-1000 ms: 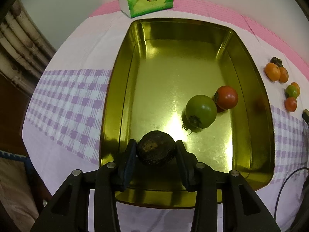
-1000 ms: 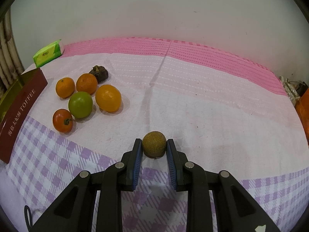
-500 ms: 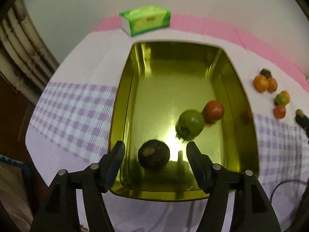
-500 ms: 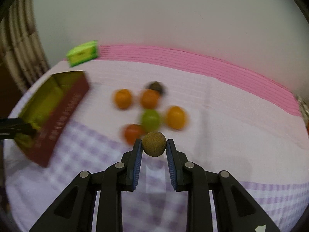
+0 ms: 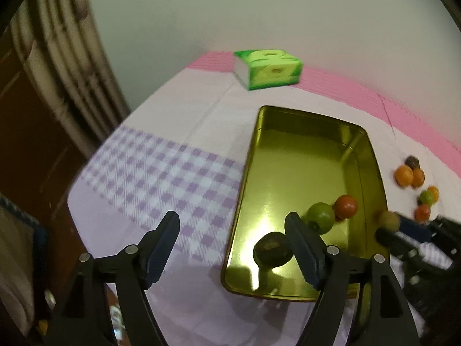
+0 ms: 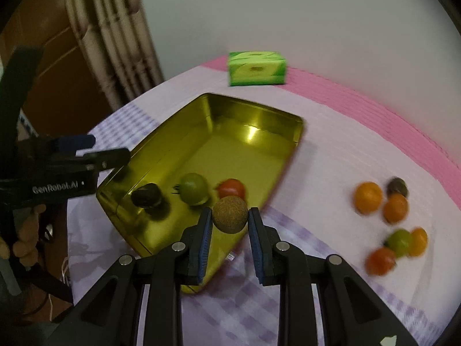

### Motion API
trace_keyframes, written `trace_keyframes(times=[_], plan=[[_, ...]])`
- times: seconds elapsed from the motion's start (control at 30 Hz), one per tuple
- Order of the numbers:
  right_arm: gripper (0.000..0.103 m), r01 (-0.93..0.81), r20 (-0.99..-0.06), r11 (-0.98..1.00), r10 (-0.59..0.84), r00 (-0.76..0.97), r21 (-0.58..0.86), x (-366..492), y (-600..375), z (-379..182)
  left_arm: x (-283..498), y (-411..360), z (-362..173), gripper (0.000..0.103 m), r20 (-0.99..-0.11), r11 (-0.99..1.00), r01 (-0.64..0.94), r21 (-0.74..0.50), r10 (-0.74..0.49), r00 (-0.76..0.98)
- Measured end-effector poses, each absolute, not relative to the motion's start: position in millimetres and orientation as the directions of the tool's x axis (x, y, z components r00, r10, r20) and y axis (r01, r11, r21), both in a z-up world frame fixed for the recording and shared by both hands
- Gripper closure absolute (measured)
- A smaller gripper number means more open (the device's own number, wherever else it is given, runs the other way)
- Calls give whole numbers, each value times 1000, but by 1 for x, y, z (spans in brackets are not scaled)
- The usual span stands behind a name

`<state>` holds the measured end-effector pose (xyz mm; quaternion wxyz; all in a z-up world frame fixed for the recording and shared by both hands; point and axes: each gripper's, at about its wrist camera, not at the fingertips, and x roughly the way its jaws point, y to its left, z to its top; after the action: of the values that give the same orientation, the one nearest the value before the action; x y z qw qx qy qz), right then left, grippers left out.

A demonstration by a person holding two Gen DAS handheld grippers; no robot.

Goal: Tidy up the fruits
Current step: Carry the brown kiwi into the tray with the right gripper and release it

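Note:
A gold tin tray (image 5: pixel 288 121) (image 6: pixel 173 141) holds a dark fruit (image 5: pixel 272 248) (image 6: pixel 147 195), a green fruit (image 5: pixel 321 217) (image 6: pixel 193 188) and a red fruit (image 5: pixel 345 206) (image 6: pixel 231 188). My left gripper (image 5: pixel 232 245) is open and empty, over the tray's near left edge. It also shows in the right wrist view (image 6: pixel 95 150). My right gripper (image 6: pixel 230 225) is shut on a brown round fruit (image 6: pixel 230 214) (image 5: pixel 389 221), held over the tray's near right edge. Several loose fruits (image 6: pixel 386 204) (image 5: pixel 415 184) lie on the cloth to the right.
A green tissue box (image 5: pixel 268 67) (image 6: pixel 256 67) stands behind the tray near the wall. The table has a pink and purple-checked cloth (image 5: pixel 161 178). A curtain (image 6: pixel 115 37) and brown furniture are off the left edge.
My left gripper let go of the dark fruit in the tray, opened wide and drew back to the left. My right gripper carried the brown fruit leftward from the cloth to the tray.

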<state>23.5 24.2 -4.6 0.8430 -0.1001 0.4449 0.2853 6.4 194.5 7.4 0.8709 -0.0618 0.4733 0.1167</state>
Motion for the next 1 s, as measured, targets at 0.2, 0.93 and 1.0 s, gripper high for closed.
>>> trace_keyframes(times=[0.2, 0.93, 1.0], plan=[[79, -606, -843, 792, 372, 389, 69, 33, 49, -24, 7, 205, -3, 27, -865, 951, -302, -67, 96, 492], [62, -586, -803, 802, 421, 422, 113, 39, 40, -14, 9, 201, -13, 27, -881, 951, -297, -83, 69, 468], [62, -567, -788, 814, 427, 443, 123, 40, 33, -7, 9, 199, -11, 27, -878, 952, -295, -76, 77, 473]])
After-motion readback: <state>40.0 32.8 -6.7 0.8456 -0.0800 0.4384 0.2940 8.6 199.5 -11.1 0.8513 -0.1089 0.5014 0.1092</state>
